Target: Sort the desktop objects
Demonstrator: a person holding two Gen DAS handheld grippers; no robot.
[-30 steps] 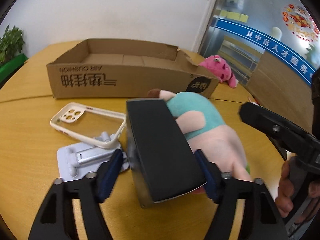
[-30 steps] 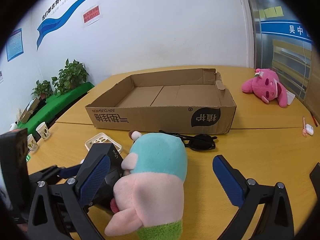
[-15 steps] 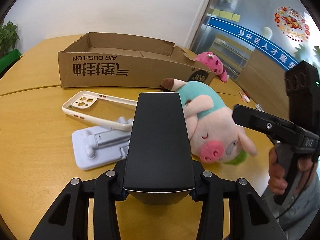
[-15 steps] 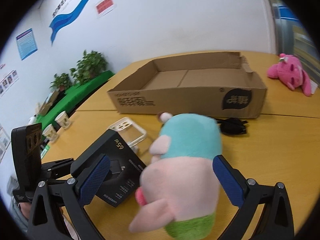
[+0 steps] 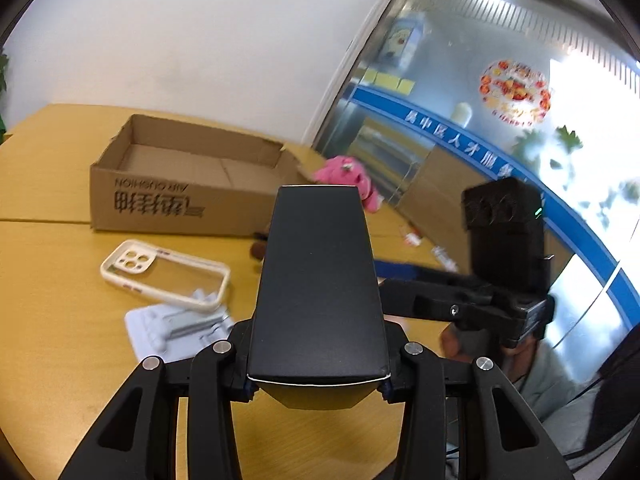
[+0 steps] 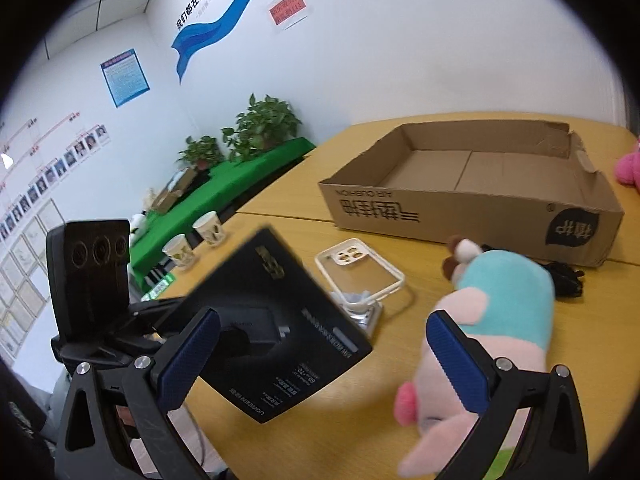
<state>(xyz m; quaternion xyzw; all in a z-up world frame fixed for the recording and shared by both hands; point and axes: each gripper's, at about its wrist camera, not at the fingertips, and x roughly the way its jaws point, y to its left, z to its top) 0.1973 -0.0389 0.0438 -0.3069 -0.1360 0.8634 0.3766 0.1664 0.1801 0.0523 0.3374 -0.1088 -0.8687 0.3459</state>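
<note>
Our left claw [image 5: 318, 376] clamping the flat black rectangular carton [image 5: 318, 296], lifting it off the yellow wooden table [image 5: 48, 300], our right claw [image 6: 320, 356] hanging apart beside the pink-and-teal plush pig [image 6: 500, 320]

From my remote seat: matt black cardboard box [image 5: 318, 280] with a faint sheen; corrugated brown cardboard carton [image 6: 472, 188], rough torn edge; fuzzy cloth plush pig [image 6: 500, 312]; glossy clear plastic phone case [image 5: 166, 276] with cream rim; smooth yellow wood-look counter [image 5: 52, 320]; tongs' pads [image 6: 456, 356] are ribbed blue rubber.
</note>
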